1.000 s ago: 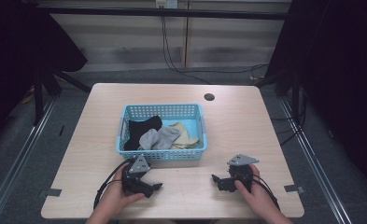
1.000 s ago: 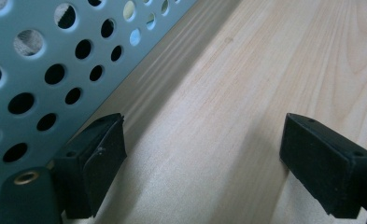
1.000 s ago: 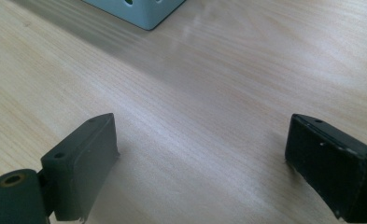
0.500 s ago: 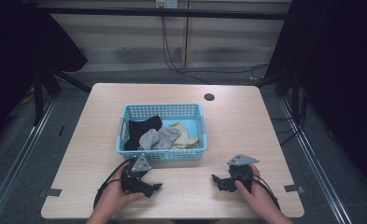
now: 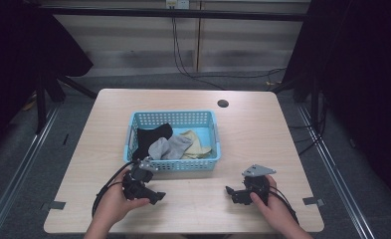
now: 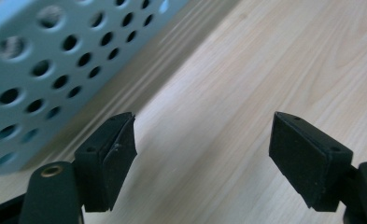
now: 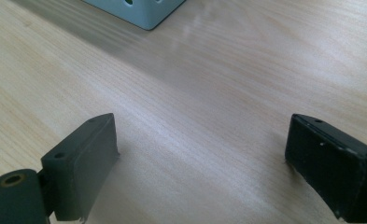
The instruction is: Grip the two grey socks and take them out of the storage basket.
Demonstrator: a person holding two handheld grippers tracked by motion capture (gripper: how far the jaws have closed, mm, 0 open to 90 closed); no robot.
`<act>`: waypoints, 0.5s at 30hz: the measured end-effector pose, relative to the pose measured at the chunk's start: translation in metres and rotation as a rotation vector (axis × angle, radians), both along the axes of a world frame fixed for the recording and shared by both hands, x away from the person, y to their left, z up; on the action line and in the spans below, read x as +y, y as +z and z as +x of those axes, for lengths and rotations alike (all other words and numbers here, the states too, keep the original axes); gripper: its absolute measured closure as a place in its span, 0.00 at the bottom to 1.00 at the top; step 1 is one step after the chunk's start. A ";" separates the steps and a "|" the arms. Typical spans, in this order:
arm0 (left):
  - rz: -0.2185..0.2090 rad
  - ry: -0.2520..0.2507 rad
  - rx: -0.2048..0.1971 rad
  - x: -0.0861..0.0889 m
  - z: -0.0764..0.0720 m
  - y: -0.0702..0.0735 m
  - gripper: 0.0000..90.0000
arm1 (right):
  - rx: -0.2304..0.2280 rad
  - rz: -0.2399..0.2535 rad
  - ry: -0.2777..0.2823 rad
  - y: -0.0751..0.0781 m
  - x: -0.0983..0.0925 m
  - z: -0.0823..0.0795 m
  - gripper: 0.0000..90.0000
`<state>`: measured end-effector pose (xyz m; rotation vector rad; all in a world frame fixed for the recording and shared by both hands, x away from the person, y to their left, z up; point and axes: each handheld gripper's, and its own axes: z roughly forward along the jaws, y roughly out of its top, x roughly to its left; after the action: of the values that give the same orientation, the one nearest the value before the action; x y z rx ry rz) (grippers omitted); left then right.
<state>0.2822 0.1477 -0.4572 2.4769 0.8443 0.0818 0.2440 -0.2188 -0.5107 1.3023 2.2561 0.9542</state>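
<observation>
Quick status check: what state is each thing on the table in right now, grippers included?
Left gripper: open, jaws just been closing slightly, nothing between them.
Right gripper: open, empty, over bare table.
Blue basket: upright, holding socks.
Black sock: in basket, draped over left side.
Grey sock: crumpled, mid-basket.
Beige sock: crumpled, right side of basket.

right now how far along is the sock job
Nothing looks done: the black, grey and beige socks all lie in the light blue perforated plastic basket. In hand: nothing. The left gripper, jaws just narrowing, and right gripper are open and empty over the wooden table. Handling the socks remains.
</observation>
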 end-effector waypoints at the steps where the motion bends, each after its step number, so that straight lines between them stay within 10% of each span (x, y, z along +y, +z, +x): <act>1: 0.021 0.020 0.017 0.001 0.000 0.003 0.26 | 0.004 0.000 -0.003 0.000 0.000 0.000 0.10; 15: 0.085 0.010 0.129 0.001 0.011 0.026 0.26 | -0.001 0.000 0.000 0.000 0.000 0.000 0.10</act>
<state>0.2929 0.1483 -0.4317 2.5803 0.9249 -0.0392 0.2441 -0.2188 -0.5107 1.3010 2.2551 0.9546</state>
